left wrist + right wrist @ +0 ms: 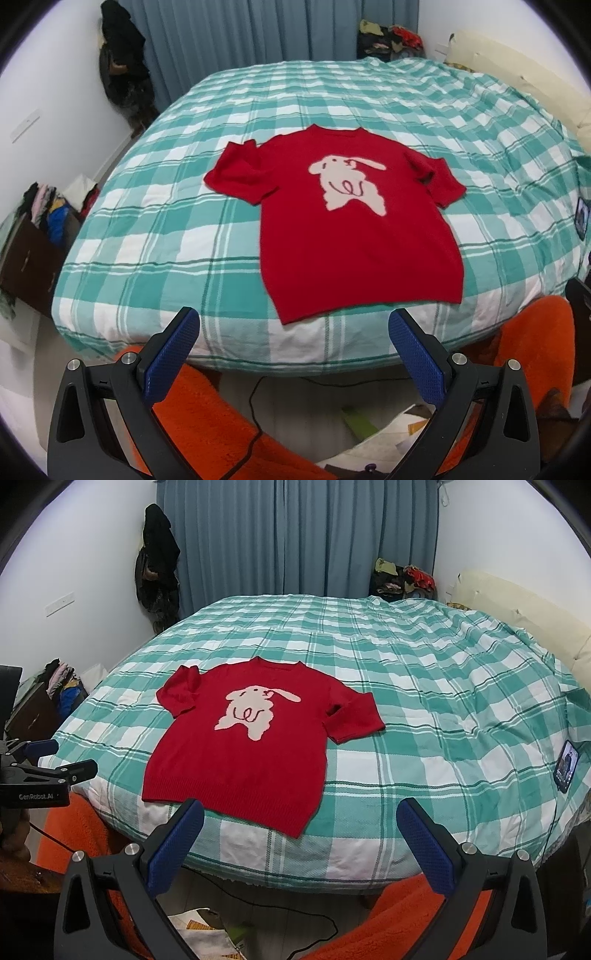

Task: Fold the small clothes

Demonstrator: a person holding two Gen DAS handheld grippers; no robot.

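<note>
Left wrist view: the left gripper (293, 325) hangs over the near edge of the bed (424, 110), its blue pads (171, 354) spread wide apart with nothing between them. Toward 12 o'clock from it the red sweater (354, 251) lies flat and face up on the green plaid cover, hem toward the camera, collar away, both short sleeves spread out at 10 and 2 o'clock; a pale rabbit motif (349, 184) shows on its chest. Right wrist view: the right gripper (301, 810) also holds its fingers well apart and empty, off the cloth, with the sweater (240, 753) toward 11 o'clock and its hem just beyond the left pad. The left gripper (55, 757) shows at 9 o'clock, beside the bed's corner. A phone (567, 766) lies on the cover at 3 o'clock. Blue curtains (295, 535) hang behind the bed.
</note>
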